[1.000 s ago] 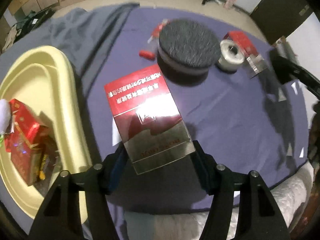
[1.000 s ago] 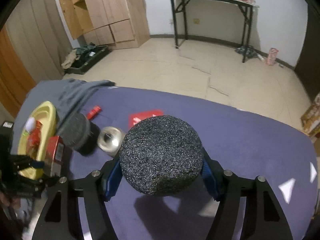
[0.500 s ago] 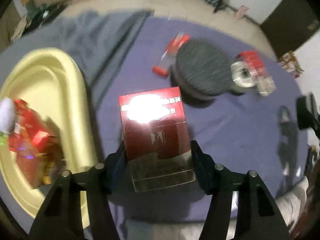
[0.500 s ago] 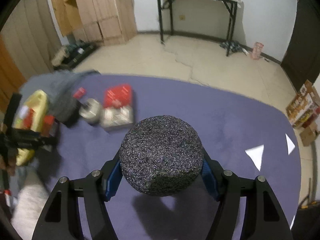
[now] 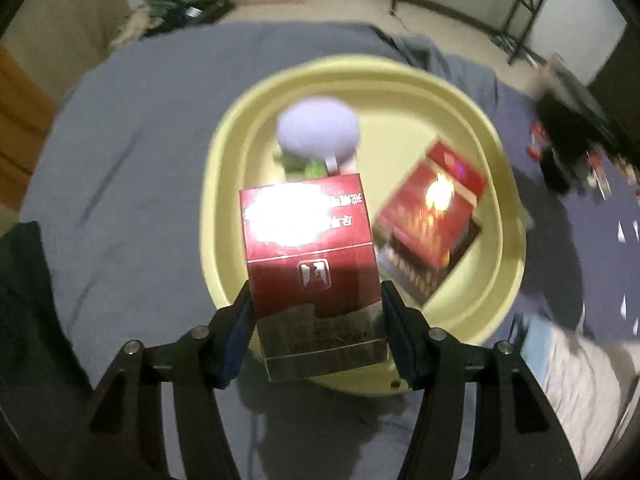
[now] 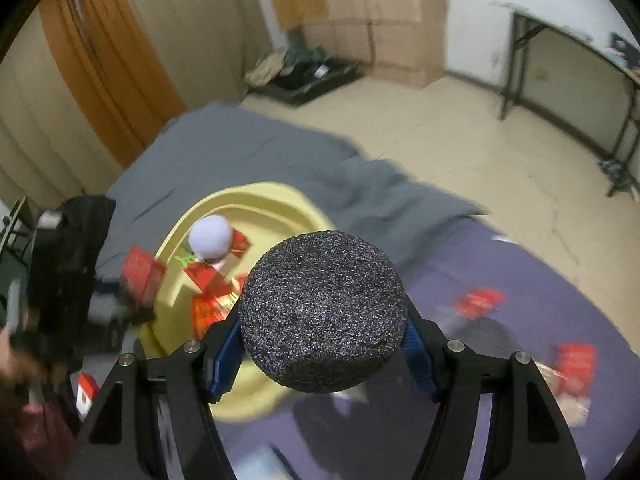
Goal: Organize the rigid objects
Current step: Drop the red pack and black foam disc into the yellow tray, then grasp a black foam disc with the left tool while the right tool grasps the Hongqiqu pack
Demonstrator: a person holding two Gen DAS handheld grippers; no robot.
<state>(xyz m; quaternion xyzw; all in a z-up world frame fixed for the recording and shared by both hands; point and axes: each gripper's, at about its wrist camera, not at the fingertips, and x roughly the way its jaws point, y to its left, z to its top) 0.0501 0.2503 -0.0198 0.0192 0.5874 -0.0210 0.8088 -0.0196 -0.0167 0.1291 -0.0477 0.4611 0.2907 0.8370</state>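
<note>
Foam puck point(image 6: 323, 312) only right-wrist view

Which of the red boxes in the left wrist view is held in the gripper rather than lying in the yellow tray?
The upright red box clamped in the left gripper; the other red box lies in the yellow tray.

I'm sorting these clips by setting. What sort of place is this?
Probably a room in a home, not a lab: a cloth-covered table, a wooden cabinet against the wall, an orange curtain, a bare tiled floor and a folding table along the wall.
</note>
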